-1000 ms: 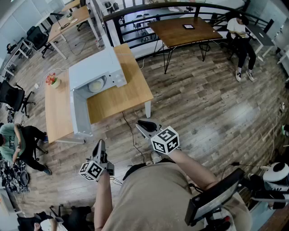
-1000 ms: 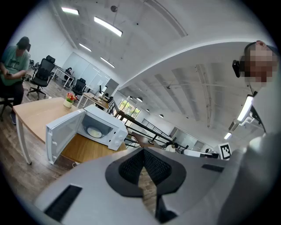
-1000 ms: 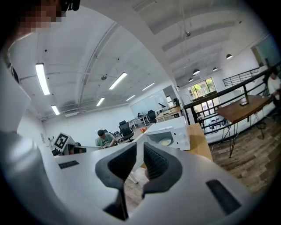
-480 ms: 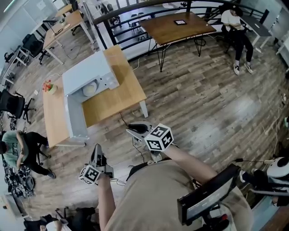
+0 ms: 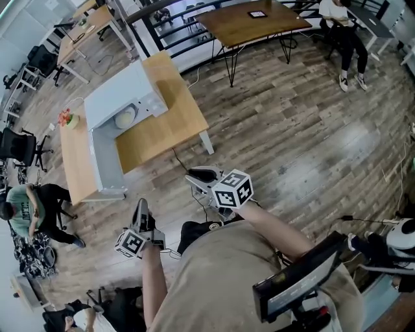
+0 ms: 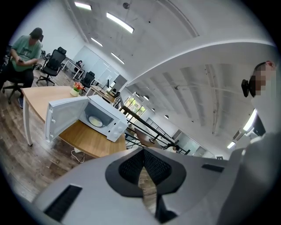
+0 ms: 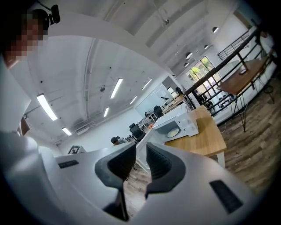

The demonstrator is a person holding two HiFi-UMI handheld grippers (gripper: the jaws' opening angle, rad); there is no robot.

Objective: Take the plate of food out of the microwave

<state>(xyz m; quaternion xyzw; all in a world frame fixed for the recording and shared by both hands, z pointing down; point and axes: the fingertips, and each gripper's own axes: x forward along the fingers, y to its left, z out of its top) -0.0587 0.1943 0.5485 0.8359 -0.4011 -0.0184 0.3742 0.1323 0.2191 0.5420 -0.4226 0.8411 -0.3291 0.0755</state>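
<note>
Plate of food: neither of your jaws has it. Closest to you, the left gripper (image 5: 141,207) is low at your left side, its jaws clenched tip to tip with nothing between them, as the left gripper view (image 6: 142,154) shows. The right gripper (image 5: 196,175) is just ahead of your chest. Its jaws are drawn almost together, with only a narrow slit between the pads and nothing in it, as the right gripper view (image 7: 140,154) shows. Both grippers hang over the wooden floor (image 5: 292,142), well apart from the furniture.

Further out is the light wooden surface (image 5: 172,123), with a cable (image 5: 183,174) trailing off its near edge to the floor. On it sits the white microwave (image 5: 120,91), its door (image 5: 104,162) swung fully open toward you along the left side of the surface. The plate of food (image 5: 124,118) lies inside the cavity, a pale round heap on a pale plate. Both gripper views show it through the open front. A small pot of flowers (image 5: 67,118) stands on the surface just left of the microwave.

Beyond that are a black railing (image 5: 175,19) and a dark wooden table (image 5: 253,23).
</note>
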